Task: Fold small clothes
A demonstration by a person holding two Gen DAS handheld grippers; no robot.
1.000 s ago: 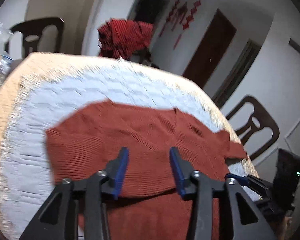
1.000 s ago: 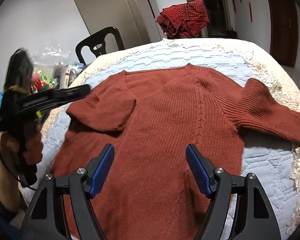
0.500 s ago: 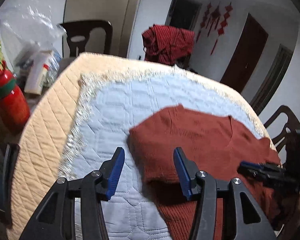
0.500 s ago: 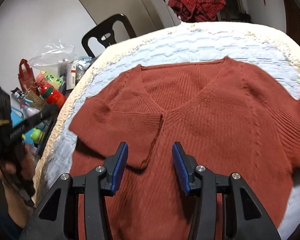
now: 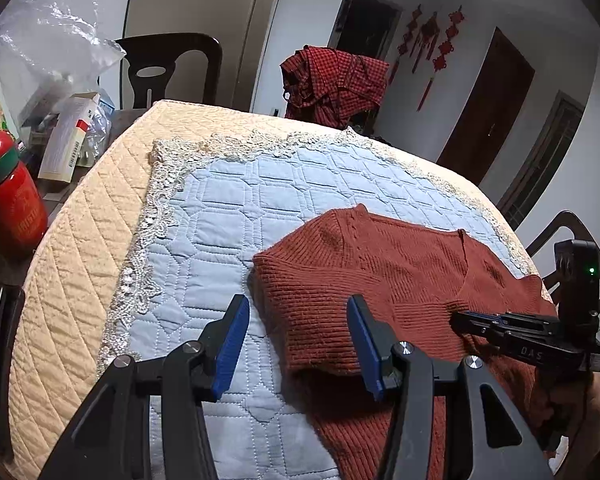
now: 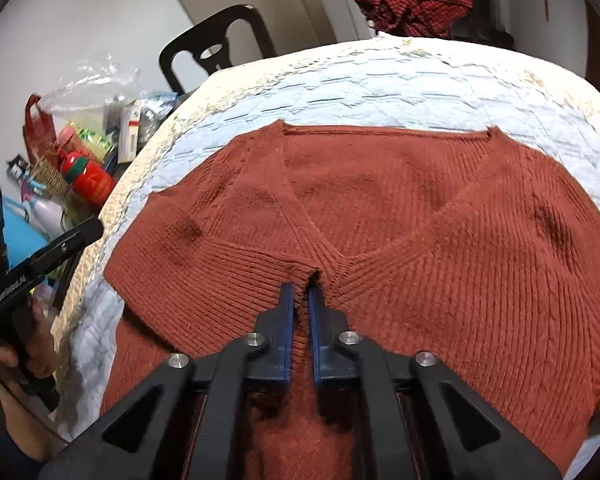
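Observation:
A rust-red knit sweater (image 6: 440, 216) lies on the blue quilted mat (image 6: 380, 92), both sleeves folded in across the chest. My right gripper (image 6: 301, 292) is shut on the cuff edge of the left folded sleeve at the sweater's middle. My left gripper (image 5: 296, 332) is open and empty, hovering over the sweater's left shoulder fold (image 5: 308, 280) and the mat (image 5: 228, 216). The right gripper also shows in the left wrist view (image 5: 524, 336), and the left gripper shows in the right wrist view at the left edge (image 6: 52, 252).
The mat lies on a beige quilted table cover (image 5: 84, 232). A red bottle (image 5: 10, 200), boxes and a plastic bag (image 5: 48, 52) stand left of the table. Dark chairs (image 5: 168, 68) and a red checked garment (image 5: 336, 80) are behind the table.
My right gripper moved in over the sweater's middle and shut on the folded sleeve's cuff. My left gripper swung left off the sweater and stayed open.

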